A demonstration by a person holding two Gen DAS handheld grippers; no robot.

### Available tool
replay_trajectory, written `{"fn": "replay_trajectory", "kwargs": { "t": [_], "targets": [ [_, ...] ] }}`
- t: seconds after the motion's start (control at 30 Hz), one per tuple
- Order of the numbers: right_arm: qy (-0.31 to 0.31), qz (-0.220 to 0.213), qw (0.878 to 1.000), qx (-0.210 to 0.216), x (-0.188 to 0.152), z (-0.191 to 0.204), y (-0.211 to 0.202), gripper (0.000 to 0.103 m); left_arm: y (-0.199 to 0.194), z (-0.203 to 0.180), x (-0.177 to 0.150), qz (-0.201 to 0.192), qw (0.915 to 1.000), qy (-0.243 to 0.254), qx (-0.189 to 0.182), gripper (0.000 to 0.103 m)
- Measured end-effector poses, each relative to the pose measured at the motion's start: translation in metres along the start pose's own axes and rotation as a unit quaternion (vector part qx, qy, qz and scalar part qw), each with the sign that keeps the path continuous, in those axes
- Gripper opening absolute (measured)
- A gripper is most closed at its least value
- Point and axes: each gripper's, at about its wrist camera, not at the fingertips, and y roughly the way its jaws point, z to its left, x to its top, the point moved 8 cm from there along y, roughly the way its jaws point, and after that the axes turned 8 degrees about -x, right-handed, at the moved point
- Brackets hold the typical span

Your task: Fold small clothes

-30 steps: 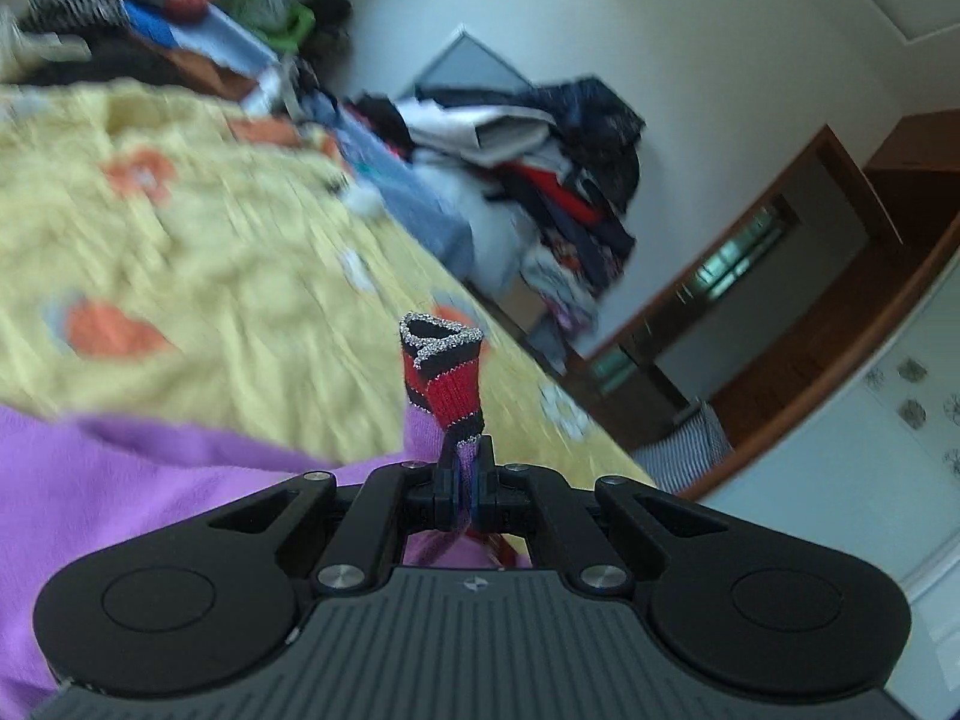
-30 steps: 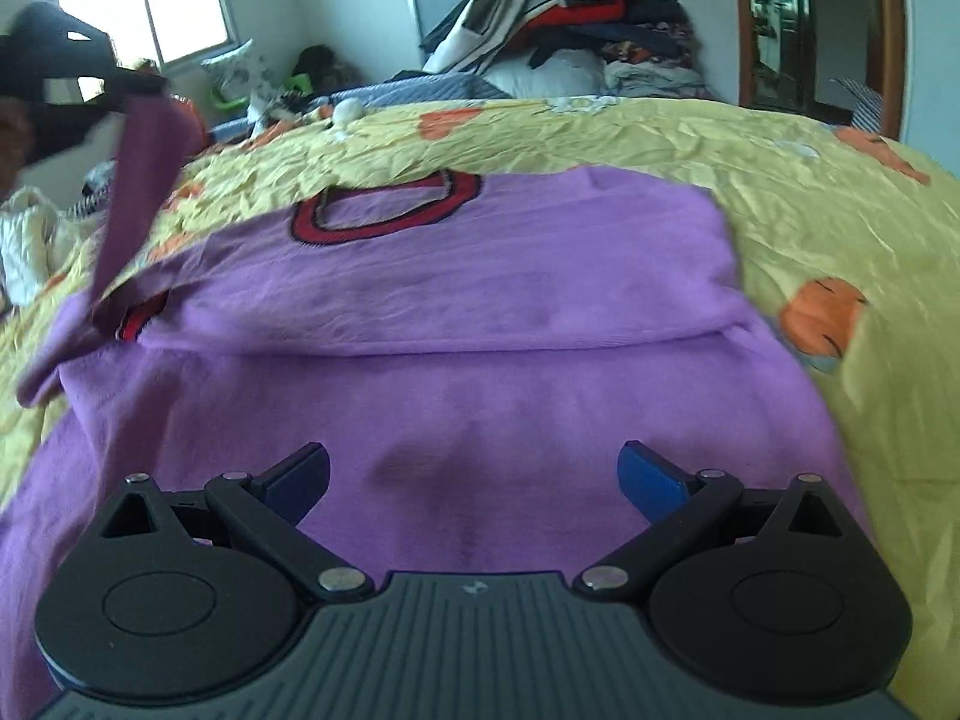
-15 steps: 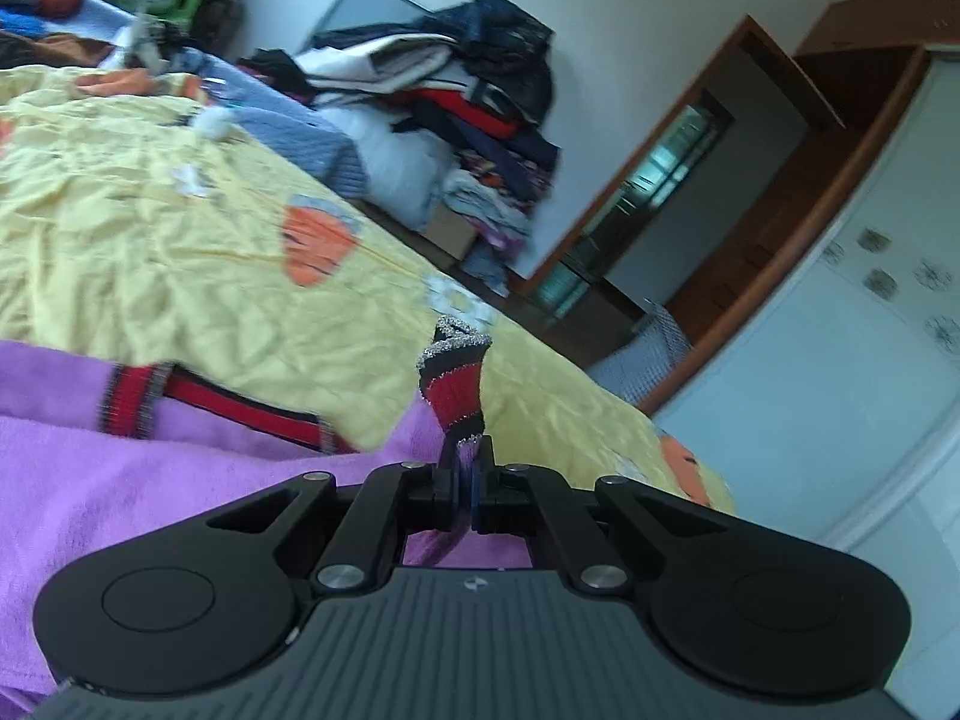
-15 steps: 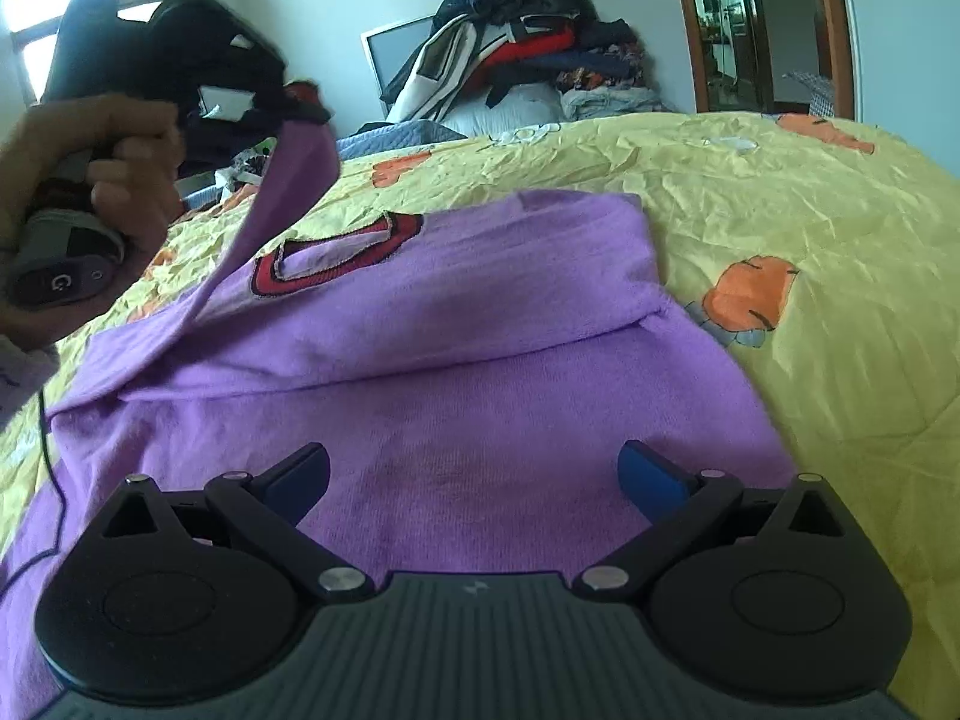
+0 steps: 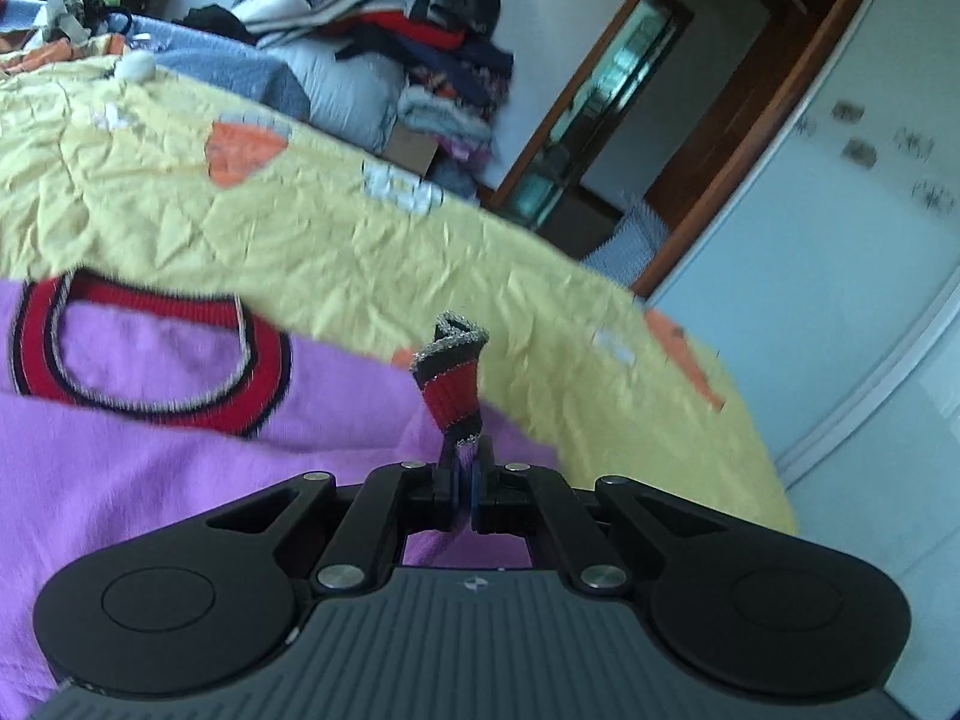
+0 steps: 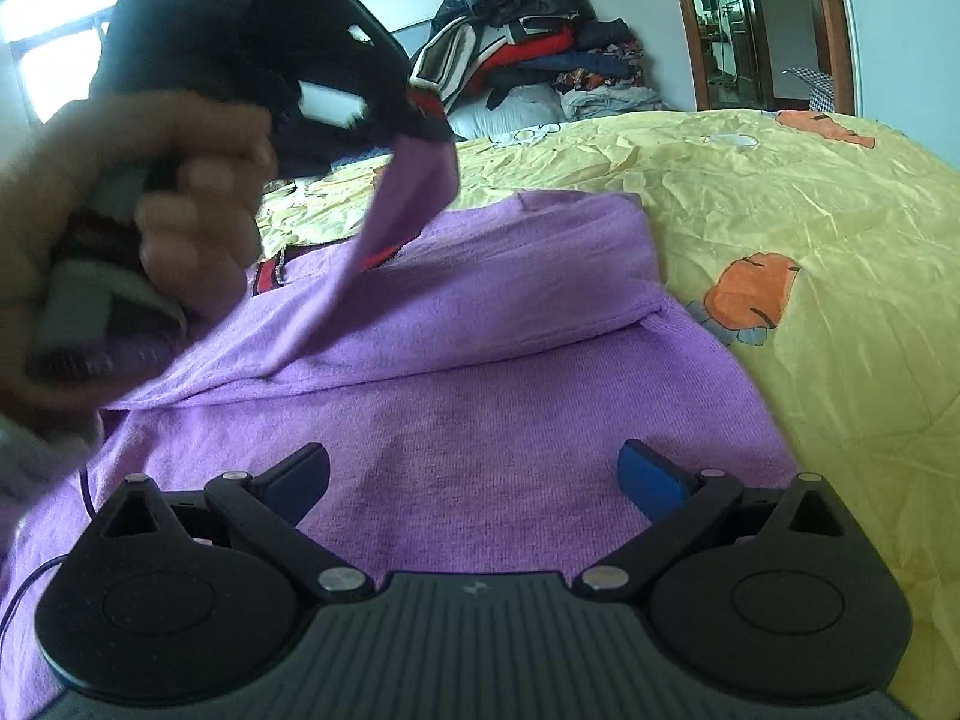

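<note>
A purple sweater [image 6: 492,396] with a red and black collar [image 5: 150,354] lies on the yellow bedsheet [image 6: 810,204]. Its right sleeve is folded across the chest. My left gripper [image 5: 467,468] is shut on the left sleeve's striped cuff [image 5: 451,384] and holds it up over the sweater's chest. In the right wrist view the left gripper [image 6: 414,114] shows high at the left, with the sleeve [image 6: 390,222] hanging from it. My right gripper [image 6: 474,474] is open and empty, just above the sweater's lower part.
A pile of clothes [image 6: 528,54] lies at the far end of the bed. A wooden door frame [image 5: 606,120] and a white wardrobe [image 5: 840,276] stand to the right. The bed edge [image 5: 738,432] curves off at the right.
My left gripper has carried the sleeve cuff rightward and inward, over the sweater's chest. The right gripper has stayed open, with only a small shift.
</note>
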Motion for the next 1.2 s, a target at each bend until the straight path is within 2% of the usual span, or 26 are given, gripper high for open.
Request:
{"fn": "replay_trajectory", "kwargs": {
  "t": [0.33, 0.47, 0.53, 0.57, 0.63, 0.67, 0.73, 0.8, 0.9, 1.0, 1.1, 1.13, 1.2],
  "targets": [
    [-0.005, 0.001, 1.0, -0.004, -0.001, 0.001, 0.0, 0.103, 0.02, -0.007, -0.026, 0.033, 0.9991, 0.02, 0.017, 0.002],
    [-0.001, 0.003, 1.0, -0.006, -0.001, -0.001, -0.001, 0.103, 0.041, -0.001, -0.04, 0.103, 0.9947, -0.004, -0.004, 0.002],
    [-0.006, 0.005, 1.0, -0.009, -0.002, -0.001, -0.002, 0.103, 0.052, -0.001, -0.05, 0.144, 0.9889, -0.01, -0.037, 0.003],
    [-0.01, 0.006, 1.0, -0.009, -0.002, 0.0, -0.002, 0.103, 0.053, 0.0, -0.051, 0.149, 0.9879, -0.009, -0.043, 0.009],
    [-0.009, 0.007, 1.0, -0.004, -0.002, -0.001, -0.004, 0.103, 0.046, 0.003, -0.048, 0.146, 0.9877, -0.013, -0.054, 0.026],
    [-0.007, 0.01, 1.0, -0.001, -0.002, -0.002, -0.005, 0.103, 0.04, 0.006, -0.044, 0.144, 0.9874, -0.024, -0.062, 0.05],
    [0.0, 0.017, 1.0, 0.009, 0.0, -0.006, -0.006, 0.103, 0.012, 0.016, -0.03, 0.112, 0.9899, -0.039, -0.077, 0.071],
    [0.009, 0.021, 1.0, 0.017, 0.004, -0.011, -0.008, 0.103, -0.025, 0.028, -0.015, 0.078, 0.9935, -0.022, -0.079, 0.07],
    [0.019, 0.01, 1.0, 0.01, 0.019, -0.023, -0.009, 0.103, -0.094, 0.073, 0.016, 0.016, 0.9985, -0.009, -0.052, 0.07],
    [0.028, -0.009, 1.0, 0.005, 0.042, -0.033, -0.002, 0.103, -0.147, 0.139, 0.046, -0.028, 0.9992, -0.021, 0.017, 0.07],
    [0.037, -0.039, 0.998, 0.013, 0.068, -0.042, 0.011, 0.103, -0.176, 0.21, 0.069, -0.028, 0.9952, -0.03, 0.089, 0.064],
    [0.035, -0.04, 0.999, 0.007, 0.075, -0.043, 0.019, 0.102, -0.178, 0.233, 0.074, -0.009, 0.9936, -0.035, 0.107, 0.064],
    [0.041, -0.037, 0.998, -0.002, 0.086, -0.047, 0.035, 0.102, -0.175, 0.265, 0.08, 0.023, 0.9916, -0.053, 0.116, 0.053]
  ]
}}
